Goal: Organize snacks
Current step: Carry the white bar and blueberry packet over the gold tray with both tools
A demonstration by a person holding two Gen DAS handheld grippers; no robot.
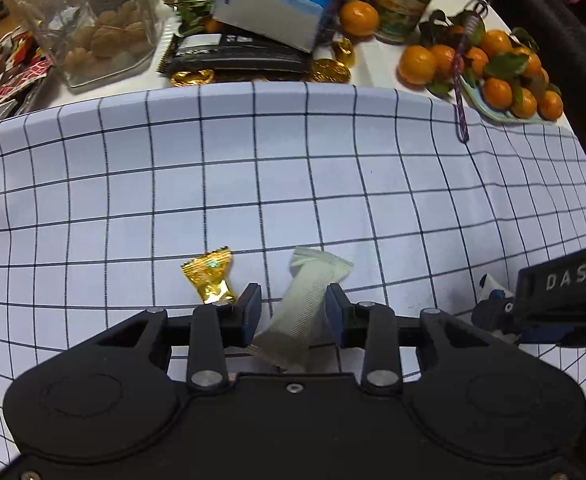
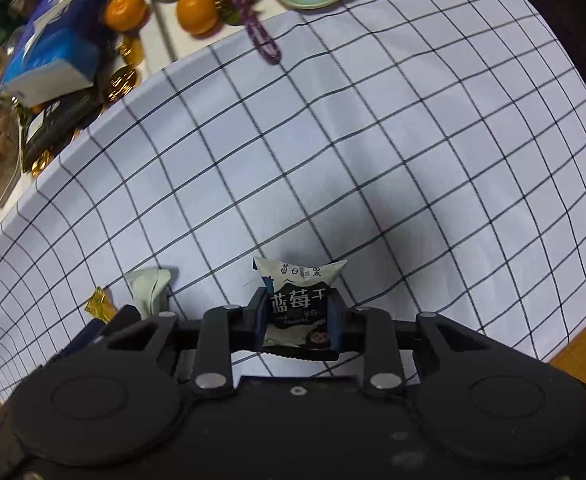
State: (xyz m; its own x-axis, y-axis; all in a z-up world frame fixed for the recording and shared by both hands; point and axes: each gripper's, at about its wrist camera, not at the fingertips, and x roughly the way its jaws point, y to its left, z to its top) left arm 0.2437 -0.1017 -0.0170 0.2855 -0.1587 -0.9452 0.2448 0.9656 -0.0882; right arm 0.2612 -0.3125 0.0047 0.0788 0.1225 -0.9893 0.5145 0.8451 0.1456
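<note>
Over a checked cloth [image 1: 293, 184], the left gripper [image 1: 293, 310] has its fingers spread around a pale green snack packet [image 1: 307, 308], touching only one side. A gold-wrapped candy [image 1: 210, 276] lies just beside it. The right gripper [image 2: 297, 316] is clamped on a blueberry snack packet [image 2: 299, 300] just above the cloth

Gold candy [image 1: 210, 281] left of pale sachet [image 1: 307, 308], on cloth [image 1: 293, 184].

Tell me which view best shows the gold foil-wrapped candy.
Left wrist: the gold foil-wrapped candy lies whole on the checked cloth. Right wrist shows only one end of it, behind the gripper body.
</note>
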